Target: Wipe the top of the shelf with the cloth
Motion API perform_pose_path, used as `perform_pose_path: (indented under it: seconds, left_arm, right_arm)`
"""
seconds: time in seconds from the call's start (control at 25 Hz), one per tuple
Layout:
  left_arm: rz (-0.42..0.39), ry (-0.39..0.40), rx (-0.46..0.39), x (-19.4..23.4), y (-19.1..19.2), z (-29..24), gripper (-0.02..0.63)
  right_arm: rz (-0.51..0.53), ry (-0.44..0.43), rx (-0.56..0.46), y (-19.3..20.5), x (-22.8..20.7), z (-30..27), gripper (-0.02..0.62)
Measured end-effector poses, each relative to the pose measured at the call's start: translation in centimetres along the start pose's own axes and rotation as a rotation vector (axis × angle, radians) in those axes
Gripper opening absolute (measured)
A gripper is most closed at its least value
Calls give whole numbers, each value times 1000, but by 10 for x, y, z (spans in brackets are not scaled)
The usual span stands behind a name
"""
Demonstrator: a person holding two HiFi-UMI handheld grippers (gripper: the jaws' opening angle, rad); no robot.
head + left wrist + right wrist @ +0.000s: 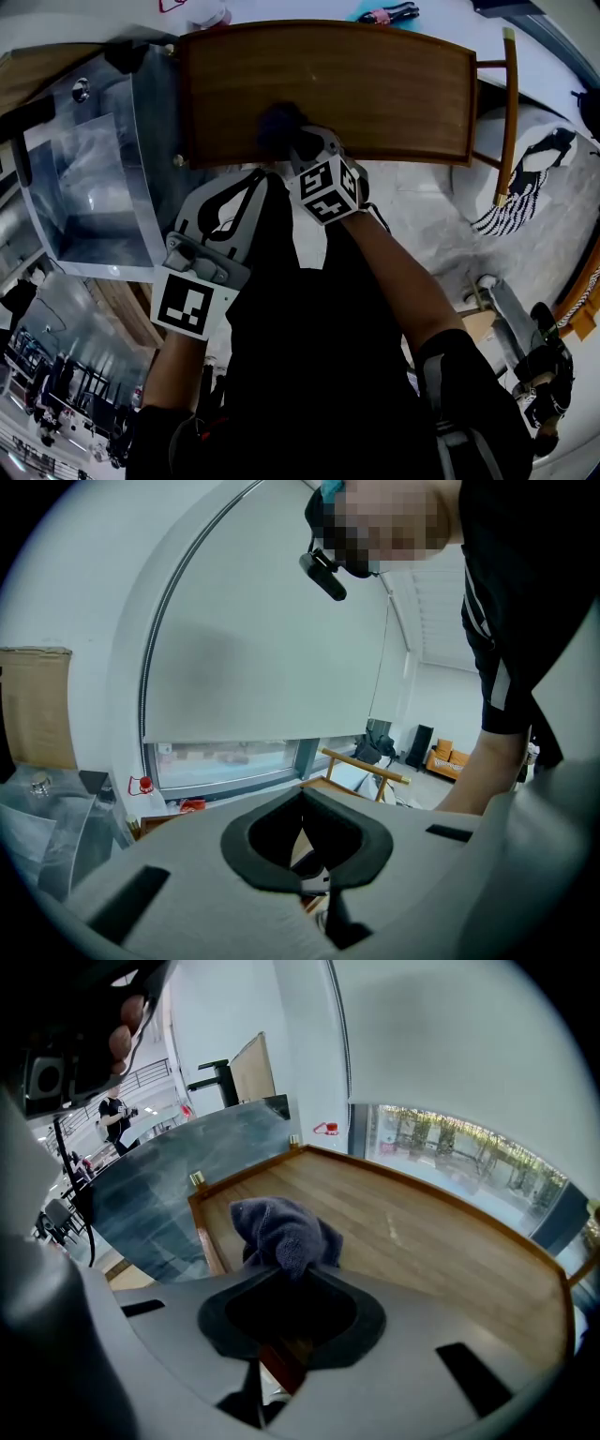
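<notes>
The wooden shelf top fills the upper middle of the head view. A dark blue cloth lies bunched on it near its front left corner. My right gripper is shut on that cloth and presses it onto the wood. In the right gripper view the cloth bulges out just past the jaws, with the shelf top stretching beyond. My left gripper hangs back off the shelf's front edge, close to my body. It points up toward a window, its jaws together with nothing between them.
A clear glass panel adjoins the shelf's left side. A wooden bar stands at the shelf's right end, with a striped cloth below it. A pink and teal tool lies beyond the back edge. A cardboard box stands at left.
</notes>
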State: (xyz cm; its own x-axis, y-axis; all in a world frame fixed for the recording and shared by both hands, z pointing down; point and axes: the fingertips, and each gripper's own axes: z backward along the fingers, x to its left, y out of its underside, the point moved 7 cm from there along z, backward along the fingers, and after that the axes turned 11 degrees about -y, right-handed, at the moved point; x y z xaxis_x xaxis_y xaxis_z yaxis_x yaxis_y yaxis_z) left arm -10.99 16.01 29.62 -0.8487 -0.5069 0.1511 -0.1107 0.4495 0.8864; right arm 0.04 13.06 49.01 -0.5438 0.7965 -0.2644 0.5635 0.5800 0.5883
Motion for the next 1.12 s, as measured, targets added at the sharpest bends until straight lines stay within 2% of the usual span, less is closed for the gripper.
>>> perform_pose_path:
  seconds: [0.68,1.12]
  left_arm:
    - [-33,76,22,-41,-12,-45,18]
    - [-62,150,30,-72,-22,-79,18]
  right_arm:
    - [-62,61,-13,34,-42,41,57]
    - [-134,155,-6,74,-86,89,58]
